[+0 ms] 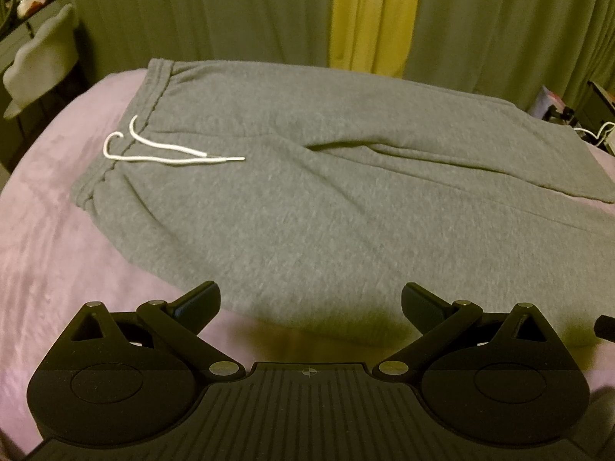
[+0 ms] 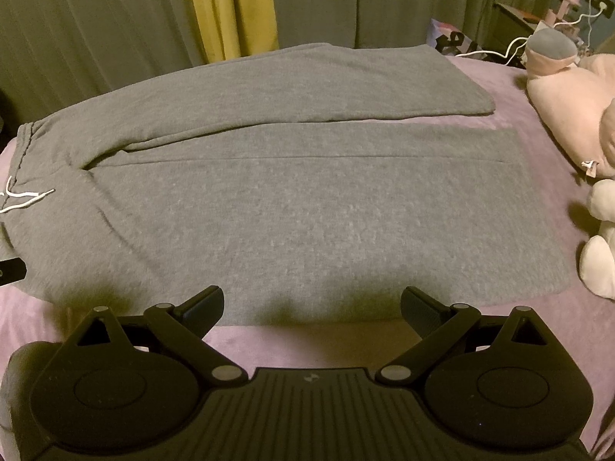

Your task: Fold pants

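A bed (image 1: 57, 230) covered in a pink-lilac blanket fills both views and carries everything. Curtains (image 1: 192, 11) hang behind its far edge, grey-green with one yellow panel (image 2: 230, 7).

The pants (image 1: 307, 199), grey sweatpants, lie flat across the middle of the bed. The waistband (image 1: 153, 88) sits toward the left edge and the legs run toward the right edge. In the right wrist view the far leg (image 2: 307, 80) angles away toward the far edge, its cuff apart from the near leg (image 2: 346, 223), which lies straight and smooth with a long seam line along it. A strip of blanket shows between the two cuffs. The near edge of the pants stops just short of the bed's near edge.

Plush toys (image 2: 576, 107), pink and white, rest on the bed at its right edge, near the leg cuffs but not touching them.

The left gripper (image 1: 307, 303) hangs over the near edge of the bed, its jaws spread wide and empty, at the hem of the seat area. The right gripper (image 2: 311, 303) hangs likewise over the near leg's edge, jaws spread wide, holding nothing.

A white drawstring (image 1: 169, 150) lies loose on the cloth beside the waistband, its two ends trailing toward the legs.
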`<act>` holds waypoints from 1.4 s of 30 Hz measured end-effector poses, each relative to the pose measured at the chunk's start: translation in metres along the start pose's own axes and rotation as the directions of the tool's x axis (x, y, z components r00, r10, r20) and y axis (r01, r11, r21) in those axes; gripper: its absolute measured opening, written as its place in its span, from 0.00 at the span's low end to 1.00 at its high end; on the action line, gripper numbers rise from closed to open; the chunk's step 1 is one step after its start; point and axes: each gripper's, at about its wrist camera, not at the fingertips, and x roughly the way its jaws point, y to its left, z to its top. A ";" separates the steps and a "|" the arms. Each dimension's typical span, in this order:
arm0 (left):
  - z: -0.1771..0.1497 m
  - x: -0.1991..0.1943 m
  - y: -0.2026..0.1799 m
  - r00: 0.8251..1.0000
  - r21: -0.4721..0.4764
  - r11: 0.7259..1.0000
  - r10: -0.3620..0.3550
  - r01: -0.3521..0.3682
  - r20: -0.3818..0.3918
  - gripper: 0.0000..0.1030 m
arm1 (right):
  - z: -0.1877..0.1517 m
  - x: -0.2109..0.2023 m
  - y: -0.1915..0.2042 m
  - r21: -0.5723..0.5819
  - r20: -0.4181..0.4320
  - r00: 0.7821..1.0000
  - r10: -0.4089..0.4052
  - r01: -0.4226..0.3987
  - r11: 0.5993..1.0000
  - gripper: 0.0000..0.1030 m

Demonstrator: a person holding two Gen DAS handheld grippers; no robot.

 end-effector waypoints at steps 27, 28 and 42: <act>0.001 0.013 0.005 1.000 -0.017 1.000 -0.010 0.010 -0.027 1.00 | 0.000 0.007 0.004 -0.003 0.023 0.999 0.028 -0.028 1.000 0.96; 0.001 0.013 0.005 1.000 -0.018 1.000 -0.011 0.010 -0.027 1.00 | 0.000 0.008 0.003 0.000 0.023 0.999 0.032 -0.032 0.999 0.96; 0.001 0.044 0.006 0.999 -0.048 0.999 0.025 -0.026 -0.034 1.00 | 0.009 0.060 -0.045 0.250 -0.077 0.973 0.217 -0.192 0.949 0.96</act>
